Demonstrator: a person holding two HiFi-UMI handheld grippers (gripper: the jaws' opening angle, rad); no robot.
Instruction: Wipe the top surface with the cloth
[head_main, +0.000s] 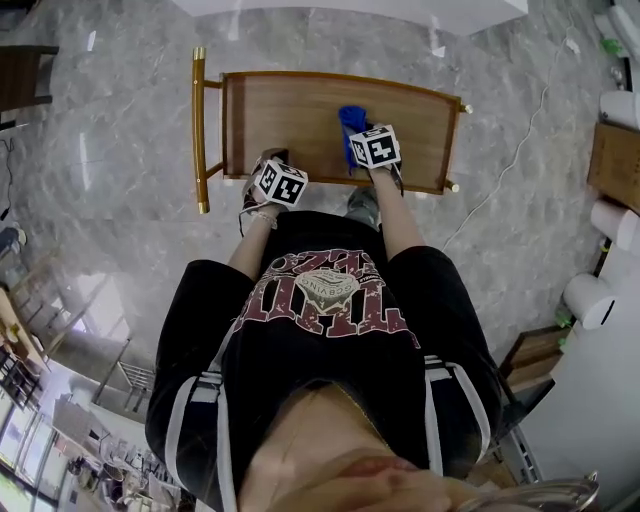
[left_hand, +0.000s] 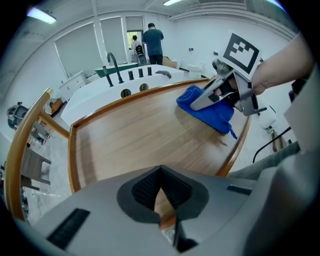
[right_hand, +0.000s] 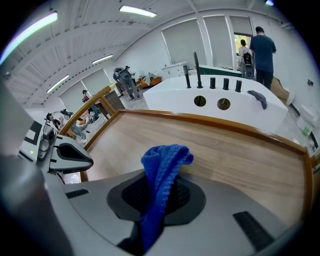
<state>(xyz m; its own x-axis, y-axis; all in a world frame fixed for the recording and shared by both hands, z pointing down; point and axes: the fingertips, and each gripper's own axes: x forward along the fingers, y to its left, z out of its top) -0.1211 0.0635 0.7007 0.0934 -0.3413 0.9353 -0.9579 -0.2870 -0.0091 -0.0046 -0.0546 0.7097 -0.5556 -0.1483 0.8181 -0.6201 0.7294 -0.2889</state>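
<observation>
Because the blue cloth (right_hand: 165, 160) is soft and limp, the right gripper (right_hand: 159, 196) pinches its bunched fold between the jaws — left gripper (left_hand: 160, 200) jaws together, empty.

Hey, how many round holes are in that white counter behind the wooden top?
2. Both sit side by side in the white counter beyond the wooden top: left hole, right hole, near the black pegs.

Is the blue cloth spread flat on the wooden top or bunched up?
Bunched up. The cloth stands as a crumpled wad pinched in the shut right tongs, not laid flat on the wooden top.
</observation>
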